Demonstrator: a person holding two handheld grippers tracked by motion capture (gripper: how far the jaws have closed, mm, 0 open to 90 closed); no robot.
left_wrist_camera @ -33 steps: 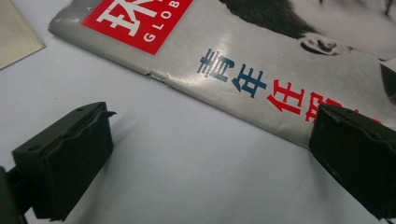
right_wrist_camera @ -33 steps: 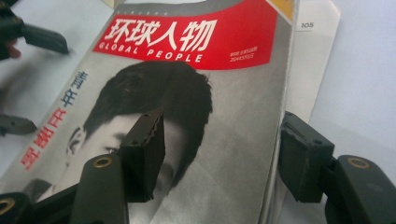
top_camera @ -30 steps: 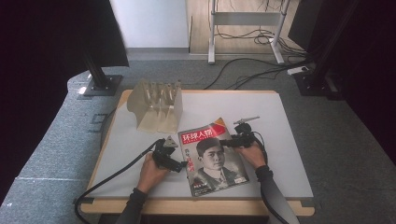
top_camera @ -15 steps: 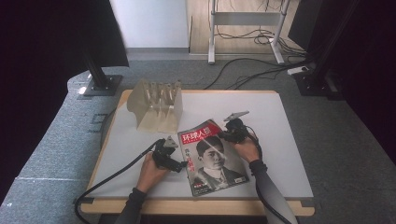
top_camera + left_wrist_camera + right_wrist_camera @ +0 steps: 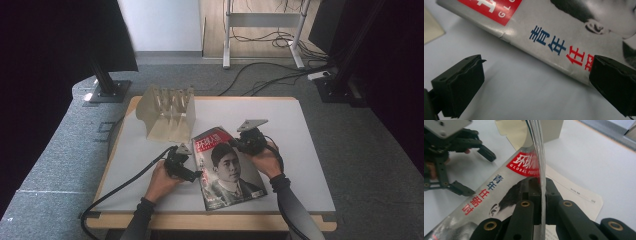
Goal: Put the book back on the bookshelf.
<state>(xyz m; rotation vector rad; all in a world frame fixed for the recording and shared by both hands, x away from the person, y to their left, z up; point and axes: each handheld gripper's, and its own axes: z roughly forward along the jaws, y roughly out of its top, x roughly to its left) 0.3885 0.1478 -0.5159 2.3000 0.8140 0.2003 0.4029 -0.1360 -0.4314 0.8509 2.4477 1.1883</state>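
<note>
A magazine (image 5: 227,170) with a portrait and a red title block lies on the white table (image 5: 300,150), its top edge toward the far side. My right gripper (image 5: 239,143) is shut on the right edge of its cover. In the right gripper view the pinched cover (image 5: 537,145) stands edge-on and curls upward from my right gripper (image 5: 541,182), baring a printed inner page (image 5: 574,190). My left gripper (image 5: 196,175) stands open at the magazine's left edge, low over the table. In the left gripper view my left gripper (image 5: 536,75) has nothing between its fingers, and the magazine (image 5: 554,30) lies just beyond them.
A clear slotted rack (image 5: 167,112) stands at the back left of the table, close behind the magazine's top corner. Black cables trail from both grippers off the near edge. Bare table surface lies to the right of the magazine and at the far right.
My right gripper has closed on the cover's right edge and moved up and to the left, lifting that edge. The left gripper has stayed in place.
</note>
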